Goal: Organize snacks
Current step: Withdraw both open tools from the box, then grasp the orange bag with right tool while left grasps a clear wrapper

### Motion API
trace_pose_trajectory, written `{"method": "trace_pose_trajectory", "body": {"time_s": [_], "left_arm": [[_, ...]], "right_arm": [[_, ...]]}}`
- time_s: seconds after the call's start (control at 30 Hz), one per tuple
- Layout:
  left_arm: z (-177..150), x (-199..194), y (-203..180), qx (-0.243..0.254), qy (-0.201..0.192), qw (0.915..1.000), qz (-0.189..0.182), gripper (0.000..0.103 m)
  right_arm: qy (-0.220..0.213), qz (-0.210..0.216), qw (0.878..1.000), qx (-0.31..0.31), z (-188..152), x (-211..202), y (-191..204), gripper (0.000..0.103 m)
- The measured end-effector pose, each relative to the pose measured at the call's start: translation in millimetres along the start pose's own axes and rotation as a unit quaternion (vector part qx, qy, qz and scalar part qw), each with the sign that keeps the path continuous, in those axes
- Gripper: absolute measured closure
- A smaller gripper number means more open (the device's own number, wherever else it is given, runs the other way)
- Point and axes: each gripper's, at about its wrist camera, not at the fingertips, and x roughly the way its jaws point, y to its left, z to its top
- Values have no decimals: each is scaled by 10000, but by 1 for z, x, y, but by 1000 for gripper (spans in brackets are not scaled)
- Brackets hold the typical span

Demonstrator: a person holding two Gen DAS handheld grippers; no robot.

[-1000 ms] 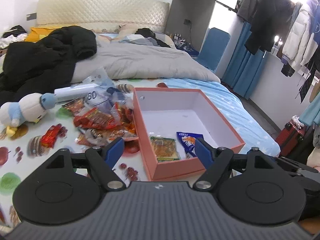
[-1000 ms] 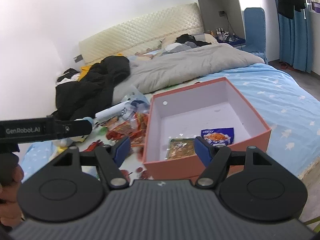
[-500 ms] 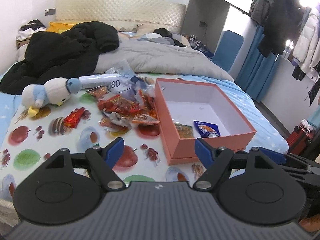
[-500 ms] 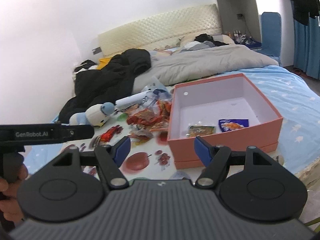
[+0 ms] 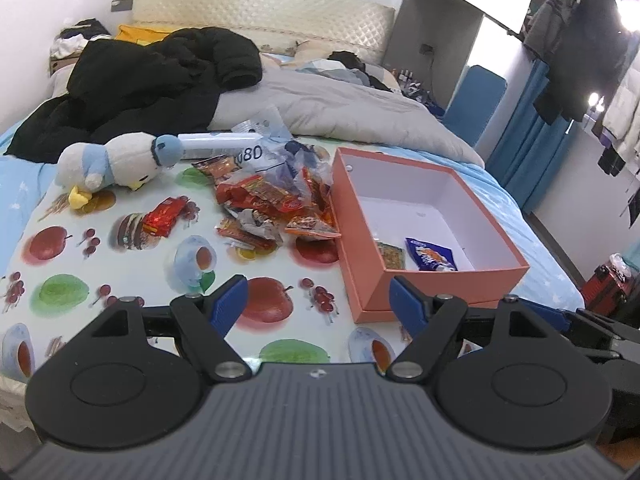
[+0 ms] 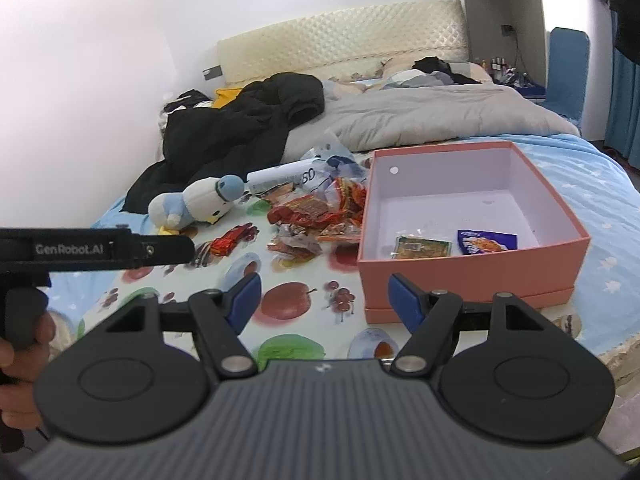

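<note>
1. Left gripper (image 5: 318,294), bottom centre of the left wrist frame: jaws spread wide, nothing between them, blue pads hanging over the fruit-print cloth (image 5: 120,280).
2. Right gripper (image 6: 322,294), bottom centre of the right wrist frame: jaws also well apart, holding nothing; right pad sits in front of the box's near wall, contact can't be told.
3. Pink box (image 5: 362,240), lid off, right of centre in the left wrist view, standing on the cloth at the bed's near edge; white inside. In the right wrist view the pink box (image 6: 472,268) is centre right.
4. In the box, near front wall: green-brown packet (image 5: 391,255) and blue packet (image 5: 430,254), side by side, flat on the floor of the box. Same pair in the right view: green-brown packet (image 6: 423,247), blue packet (image 6: 486,240).
5. Snack pile (image 5: 276,204), mostly red and orange wrappers, lies just left of the box, touching its left wall.
6. One red packet (image 5: 165,216) lies apart, left of the pile.
7. Plush penguin (image 5: 116,160) on its side, upper left of the cloth, beside a white tube (image 5: 218,141).
8. Black jacket (image 5: 152,84) and grey duvet (image 5: 344,108) behind, upper frame.
9. A hand (image 6: 20,356) grips a handle at the left edge of the right view.
</note>
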Motion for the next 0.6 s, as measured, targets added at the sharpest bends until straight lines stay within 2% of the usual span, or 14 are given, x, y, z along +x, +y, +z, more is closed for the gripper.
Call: {"method": "trace_pose_trajectory", "body": {"time_s": [0.3, 0.47, 0.53, 0.6], "left_arm": [[10, 31, 32, -310, 224, 9993, -34, 22], [18, 55, 48, -432, 250, 9986, -152, 22], [22, 65, 55, -473, 258, 9984, -160, 22], [27, 75, 64, -535, 215, 9982, -192, 22]], "right_arm": [[0, -130, 9989, -449, -3, 21, 20, 32], [32, -398, 9962, -776, -3, 46, 31, 41], [98, -572, 9939, -941, -2, 59, 38, 51], [57, -622, 9915, -1137, -2, 69, 45, 52]]}}
